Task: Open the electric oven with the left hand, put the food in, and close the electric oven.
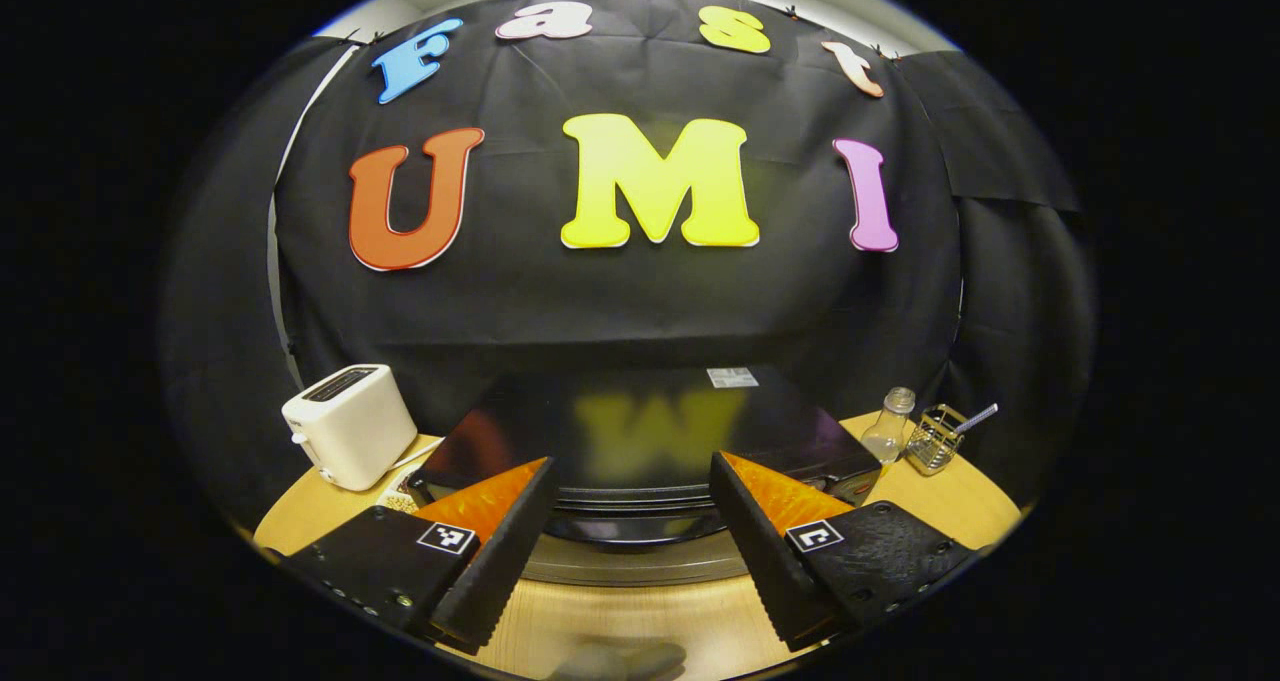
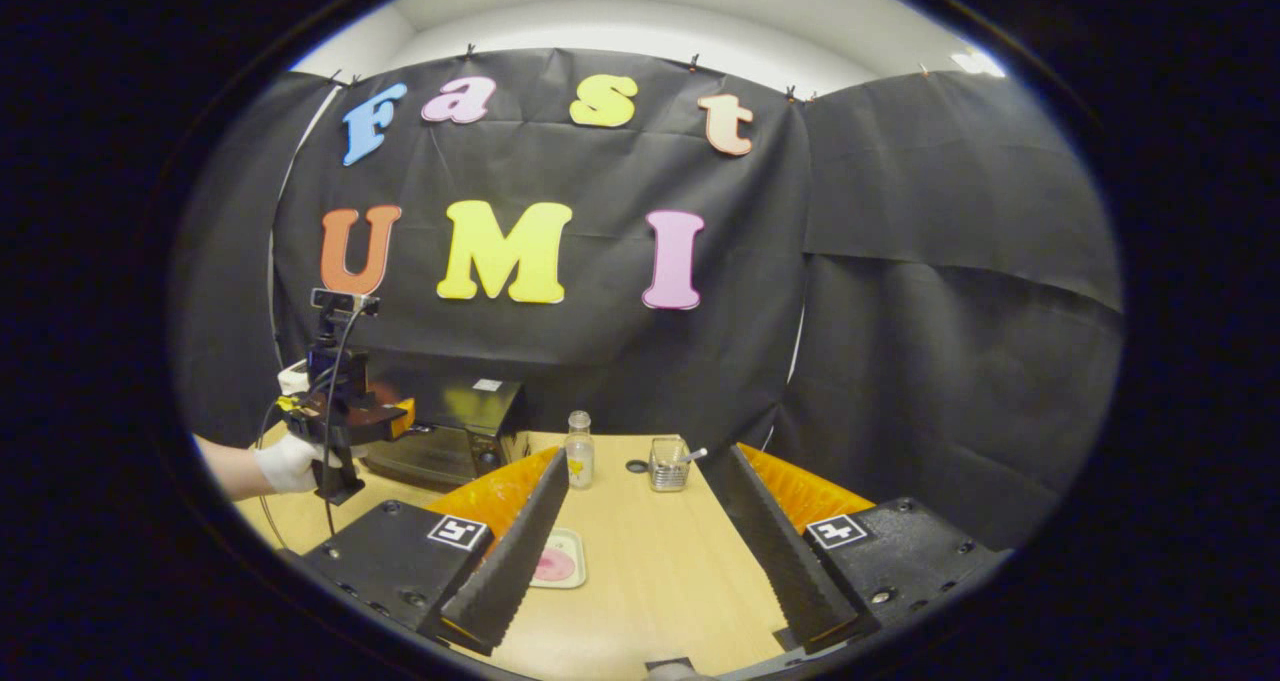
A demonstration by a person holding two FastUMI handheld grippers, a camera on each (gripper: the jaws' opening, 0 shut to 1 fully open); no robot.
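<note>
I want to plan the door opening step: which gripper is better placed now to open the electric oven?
Left. The left gripper hangs open right in front of the electric oven, fingers either side of its front edge. The right gripper is open farther off, over the table near the small tray of food.

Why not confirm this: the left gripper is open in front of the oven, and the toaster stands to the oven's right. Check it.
One thing is wrong. In the left gripper view the toaster stands to the left of the oven, not its right. The left gripper is indeed open in front of the oven.
</note>
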